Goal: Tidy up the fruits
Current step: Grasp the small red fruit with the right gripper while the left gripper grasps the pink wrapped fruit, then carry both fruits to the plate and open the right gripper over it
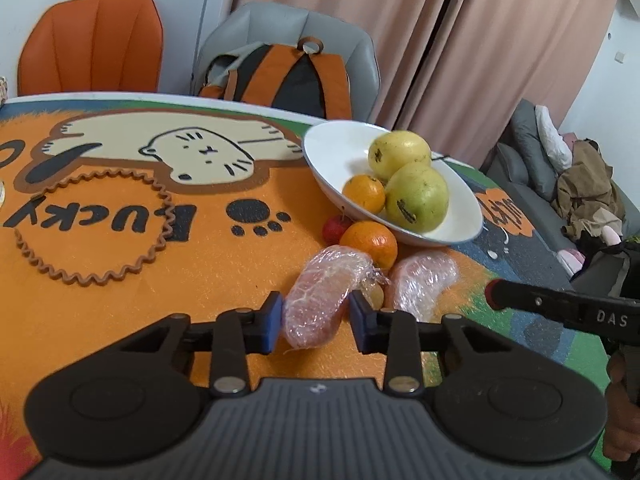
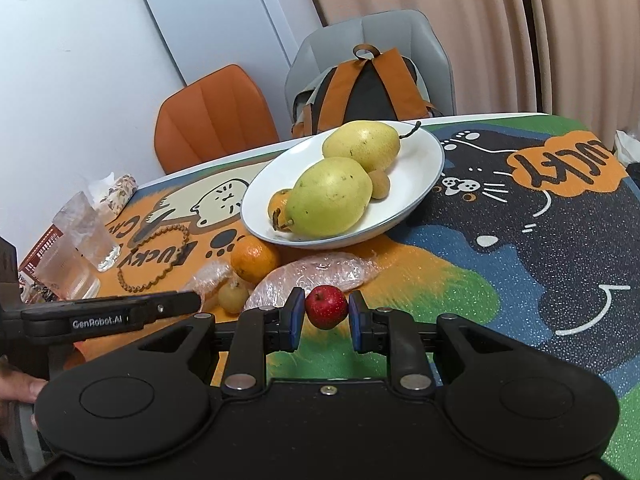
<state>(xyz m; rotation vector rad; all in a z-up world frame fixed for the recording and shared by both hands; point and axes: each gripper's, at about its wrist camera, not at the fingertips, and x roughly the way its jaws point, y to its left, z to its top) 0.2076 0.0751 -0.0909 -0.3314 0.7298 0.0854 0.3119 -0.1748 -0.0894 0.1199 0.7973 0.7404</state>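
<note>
You can read "LUCKY" upside down on the table mat (image 1: 120, 312) near its left edge and again in the orange bubble (image 2: 568, 166) by its right edge, "DAS" on the right gripper (image 1: 560, 304), "GenRobot.AI" on the left gripper (image 2: 108, 312).

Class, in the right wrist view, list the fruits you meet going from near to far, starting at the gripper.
Small red apple → loose orange → nearer pear → farther pear.

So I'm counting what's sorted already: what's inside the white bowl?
The white bowl holds two pears, one orange and a small brown fruit. Anything lying behind the pears stays hidden.
</note>
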